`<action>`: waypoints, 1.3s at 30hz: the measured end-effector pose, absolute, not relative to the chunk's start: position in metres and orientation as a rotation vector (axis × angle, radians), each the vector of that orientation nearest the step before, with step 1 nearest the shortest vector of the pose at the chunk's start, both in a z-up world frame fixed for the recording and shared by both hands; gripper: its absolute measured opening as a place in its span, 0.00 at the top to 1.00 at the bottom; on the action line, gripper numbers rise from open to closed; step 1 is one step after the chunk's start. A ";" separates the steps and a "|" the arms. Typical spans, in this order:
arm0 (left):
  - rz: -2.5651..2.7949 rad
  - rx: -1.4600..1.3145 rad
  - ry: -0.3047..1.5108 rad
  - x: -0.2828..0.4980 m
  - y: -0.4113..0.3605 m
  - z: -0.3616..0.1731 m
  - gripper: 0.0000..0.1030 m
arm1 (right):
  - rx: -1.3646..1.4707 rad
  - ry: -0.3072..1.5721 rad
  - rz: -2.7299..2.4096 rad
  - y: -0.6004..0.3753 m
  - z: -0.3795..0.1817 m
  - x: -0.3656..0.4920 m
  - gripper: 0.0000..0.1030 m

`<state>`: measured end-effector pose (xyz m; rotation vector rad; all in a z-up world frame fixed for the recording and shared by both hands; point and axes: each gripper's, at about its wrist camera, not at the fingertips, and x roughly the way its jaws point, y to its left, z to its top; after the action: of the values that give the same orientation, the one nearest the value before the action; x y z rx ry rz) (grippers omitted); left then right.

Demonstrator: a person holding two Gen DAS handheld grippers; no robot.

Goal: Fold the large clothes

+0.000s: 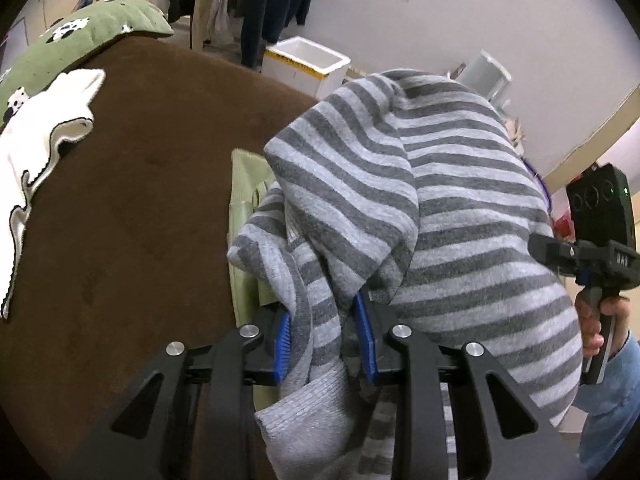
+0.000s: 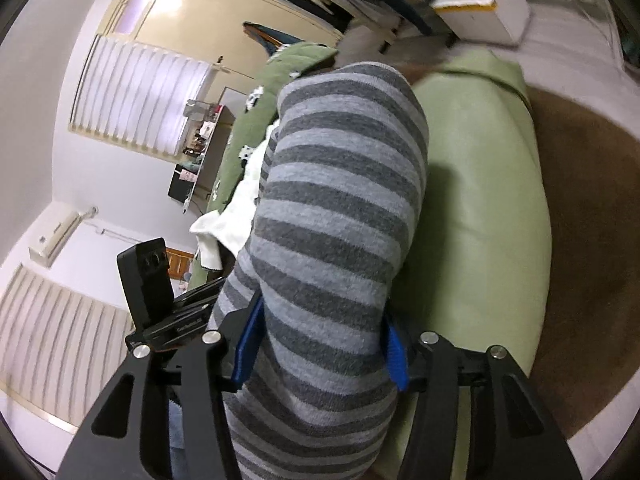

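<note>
Two grippers, both mine, share one striped grey garment (image 1: 460, 200) lifted above the brown bed surface (image 1: 120, 220). At the far left edge of that surface lie a white garment (image 1: 44, 140) and a green panda-print one (image 1: 100, 24), well apart from my work. My left gripper (image 1: 326, 344) is narrowed on a bunched cuff and folds of the stripes, blue pads pressing the cloth. Beneath the hanging cloth lies a pale green garment (image 2: 480, 200), spread toward the bed's right edge. My right gripper (image 2: 320, 344) has a thick roll of the same stripes between its blue pads, jaws about half wide. The risk, as I judge it: that looser right hold lets the roll slip, or the lowered stripes drag the green piece askew.
</note>
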<state>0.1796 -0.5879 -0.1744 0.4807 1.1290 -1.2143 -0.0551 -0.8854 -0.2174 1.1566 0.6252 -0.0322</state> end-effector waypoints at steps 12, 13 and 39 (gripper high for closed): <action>-1.213 0.448 1.124 0.184 -0.588 -0.198 0.57 | 1.163 0.611 -0.006 -0.896 -0.230 -0.059 0.35; -1.205 0.463 1.106 0.182 -0.587 -0.196 0.54 | 1.147 0.617 -0.024 -0.897 -0.227 -0.060 0.32; -1.204 0.358 0.844 0.104 -0.516 -0.149 0.11 | 0.237 0.928 -0.152 -0.826 -0.130 0.109 0.31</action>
<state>0.1040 -0.5165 -0.1493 0.3582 0.8444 -1.2040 0.1090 -0.8260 -0.1304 0.2370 0.9279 -0.1521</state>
